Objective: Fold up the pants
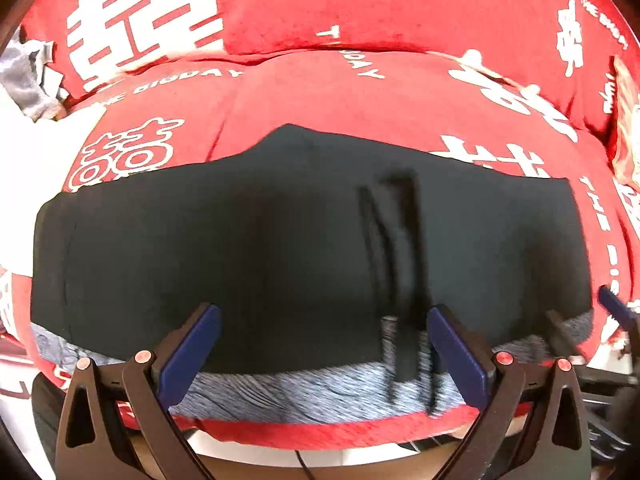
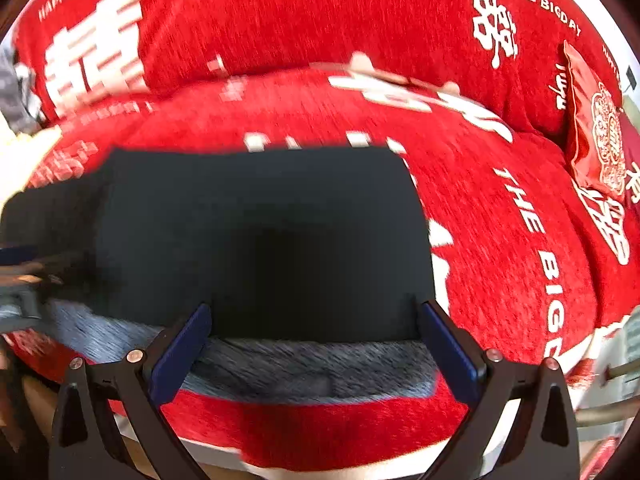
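Note:
The black pants [image 1: 248, 248] lie folded in a broad flat block on a red sofa cover, with a grey-blue heathered band [image 1: 304, 392] along the near edge. A blurred drawstring [image 1: 404, 280] hangs over them. My left gripper [image 1: 324, 320] is open and empty, fingers over the near edge. In the right wrist view the pants [image 2: 264, 240] and grey band [image 2: 312, 368] show too. My right gripper [image 2: 316, 320] is open and empty over the pants' right near corner. Its finger [image 1: 616, 308] shows at the right edge of the left wrist view.
The red sofa seat [image 2: 500, 220] with white lettering lies under the pants, and a back cushion [image 1: 400, 4] rises behind. A red patterned pillow [image 2: 596, 136] leans at the far right. Grey fabric [image 1: 28, 76] lies at the far left.

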### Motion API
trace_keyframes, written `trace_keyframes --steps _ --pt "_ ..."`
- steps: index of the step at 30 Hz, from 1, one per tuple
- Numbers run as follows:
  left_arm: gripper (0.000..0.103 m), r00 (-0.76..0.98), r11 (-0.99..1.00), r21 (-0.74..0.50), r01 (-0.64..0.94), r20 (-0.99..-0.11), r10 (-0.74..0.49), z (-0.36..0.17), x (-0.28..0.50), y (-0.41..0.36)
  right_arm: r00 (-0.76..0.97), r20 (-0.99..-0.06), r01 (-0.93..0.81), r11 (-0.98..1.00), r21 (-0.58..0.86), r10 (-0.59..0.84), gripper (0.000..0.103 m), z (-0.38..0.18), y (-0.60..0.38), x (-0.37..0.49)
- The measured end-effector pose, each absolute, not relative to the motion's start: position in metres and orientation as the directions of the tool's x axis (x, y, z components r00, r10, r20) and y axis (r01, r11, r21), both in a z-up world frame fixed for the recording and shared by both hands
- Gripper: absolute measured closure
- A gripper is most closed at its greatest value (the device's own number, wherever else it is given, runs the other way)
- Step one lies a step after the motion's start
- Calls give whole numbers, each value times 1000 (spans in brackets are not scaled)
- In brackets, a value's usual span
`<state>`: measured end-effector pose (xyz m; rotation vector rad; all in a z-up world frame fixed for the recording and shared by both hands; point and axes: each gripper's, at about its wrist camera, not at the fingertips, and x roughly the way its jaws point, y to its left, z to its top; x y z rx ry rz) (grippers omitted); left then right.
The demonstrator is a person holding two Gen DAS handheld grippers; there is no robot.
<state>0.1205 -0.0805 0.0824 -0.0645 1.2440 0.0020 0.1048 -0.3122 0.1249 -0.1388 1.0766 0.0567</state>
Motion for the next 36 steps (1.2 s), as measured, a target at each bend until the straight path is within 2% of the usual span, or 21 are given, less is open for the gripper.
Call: trace_keyframes --steps 3,6,11,15,19,23,26,31,34,36 --pt "0 265 997 -15 -76 -964 5 64 126 -72 474 -880 -130 988 -88 -16 0 125 -295 117" --pt "0 222 995 16 -96 -974 37 52 124 -60 380 -925 -175 982 -74 -2 0 102 -272 134" --pt "0 251 990 -1 -142 -967 35 57 121 -34 460 -888 -228 967 -117 1 0 109 -236 152" --pt "0 205 983 -67 -173 -978 -31 39 124 -16 417 -909 -155 984 -88 -16 0 96 -231 176" --pt "0 226 984 -45 -172 -974 -5 50 115 -12 428 -903 -113 991 -71 -16 0 103 -227 154" --pt "0 272 982 -29 -184 -962 22 61 109 1 401 -915 -175 984 -40 34 1 94 -214 126" --pt "0 255 974 -17 -225 -966 42 59 108 22 421 -907 -215 970 -113 -12 0 91 -200 104" --pt "0 238 956 -3 -292 -969 70 44 105 66 469 -882 -319 939 -129 38 0 103 -163 93" --pt "0 241 958 -58 -282 -970 12 40 103 79 437 -897 -383 916 -121 64 0 90 -137 104" --pt "0 255 956 -87 -279 -967 -13 46 100 82 421 -906 -388 910 -146 34 0 76 -128 115"
